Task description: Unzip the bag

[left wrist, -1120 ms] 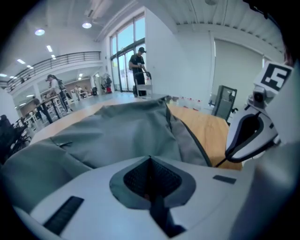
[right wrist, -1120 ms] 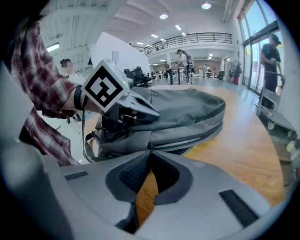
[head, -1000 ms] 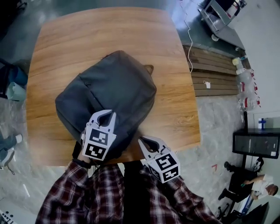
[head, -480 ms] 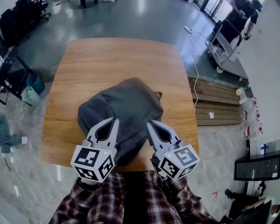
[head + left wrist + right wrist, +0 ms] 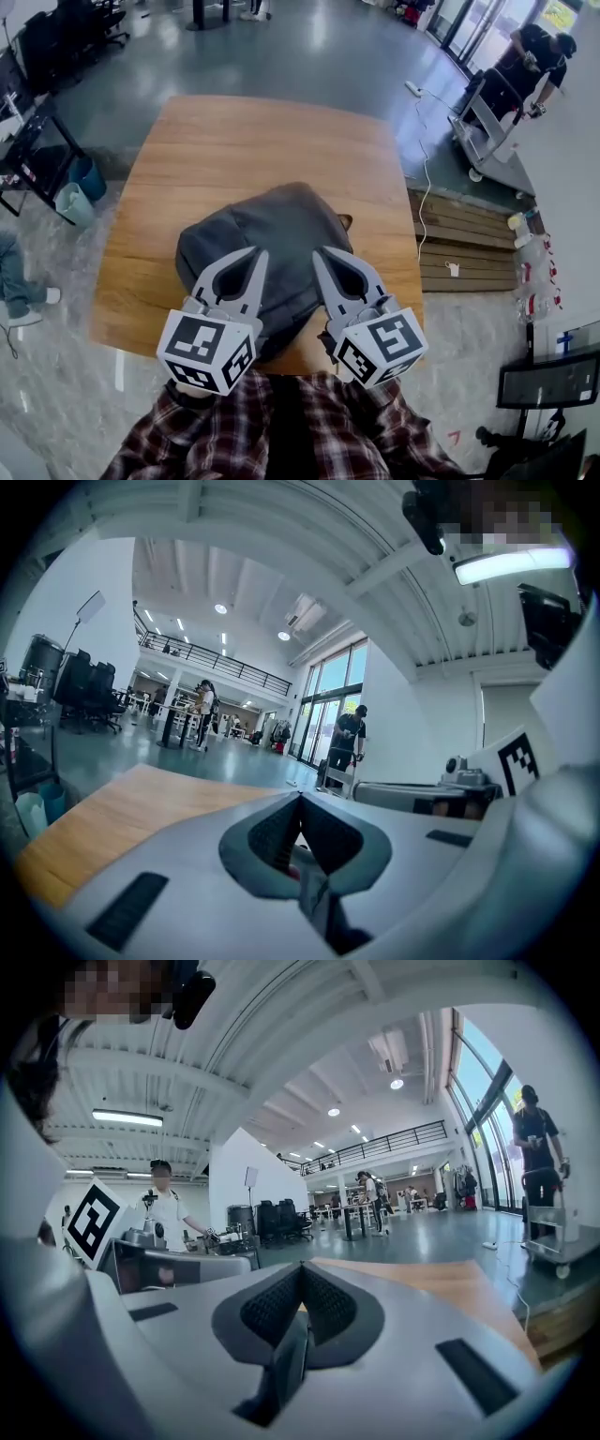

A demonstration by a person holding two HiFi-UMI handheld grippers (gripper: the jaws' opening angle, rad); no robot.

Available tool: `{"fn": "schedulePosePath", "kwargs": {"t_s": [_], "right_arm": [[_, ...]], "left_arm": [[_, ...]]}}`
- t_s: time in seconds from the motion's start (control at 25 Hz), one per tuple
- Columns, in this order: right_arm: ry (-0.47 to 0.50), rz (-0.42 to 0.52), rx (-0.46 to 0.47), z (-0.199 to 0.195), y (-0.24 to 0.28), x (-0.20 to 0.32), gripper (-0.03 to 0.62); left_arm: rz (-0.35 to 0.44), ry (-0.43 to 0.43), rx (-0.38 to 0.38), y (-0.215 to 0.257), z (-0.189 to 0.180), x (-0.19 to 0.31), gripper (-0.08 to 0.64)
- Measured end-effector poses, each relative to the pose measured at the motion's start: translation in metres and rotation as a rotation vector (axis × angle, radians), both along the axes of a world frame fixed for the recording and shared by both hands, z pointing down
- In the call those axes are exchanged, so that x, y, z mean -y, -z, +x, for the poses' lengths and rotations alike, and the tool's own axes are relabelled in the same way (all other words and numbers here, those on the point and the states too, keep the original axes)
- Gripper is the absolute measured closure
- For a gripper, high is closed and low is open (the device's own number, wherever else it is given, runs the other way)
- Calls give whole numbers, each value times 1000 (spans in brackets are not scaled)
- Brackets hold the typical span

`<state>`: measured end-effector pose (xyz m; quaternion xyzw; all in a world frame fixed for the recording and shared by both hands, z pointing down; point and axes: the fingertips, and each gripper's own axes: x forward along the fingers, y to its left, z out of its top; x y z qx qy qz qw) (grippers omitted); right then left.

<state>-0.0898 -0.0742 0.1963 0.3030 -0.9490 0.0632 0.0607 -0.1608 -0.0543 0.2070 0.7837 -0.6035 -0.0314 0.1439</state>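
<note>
A gray bag lay on a brown wooden table. It sat at the side of the table next to the person holding the tools. A small brown bit stuck out at its far right edge. I could not see the zip.

The person wore a red checked shirt and held both tools up over the near part of the bag. The left gripper pointed away from the person. Its two jaws were pressed together at the tips, and nothing was between them. The right gripper was just beside it, pointed the same way. Its jaws were pressed together too, with nothing in them. I could not tell if either tool touched the bag.

Both grippers looked out across the big bright room, over the far part of the table.

Past the table on the right, another person in black stood by a gray cart.
</note>
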Motion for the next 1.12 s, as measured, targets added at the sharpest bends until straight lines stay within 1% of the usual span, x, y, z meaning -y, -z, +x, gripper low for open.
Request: {"fn": "schedulePosePath", "kwargs": {"t_s": [0.24,0.6,0.88,1.0,1.12], "right_arm": [[7,0,-2,-2,0,2,581],[14,-19,3,-2,-7,2,581],[5,-32,-5,1,-11,2,581],[17,-38,-3,-3,-11,2,581],[52,-37,10,-16,-8,-2,581]], "left_arm": [[3,-18,1,1,9,5,551],[2,-20,24,0,18,12,551],[-6,-28,23,0,23,15,551],[-12,-14,28,1,19,13,551],[-14,22,40,5,6,7,551]]}}
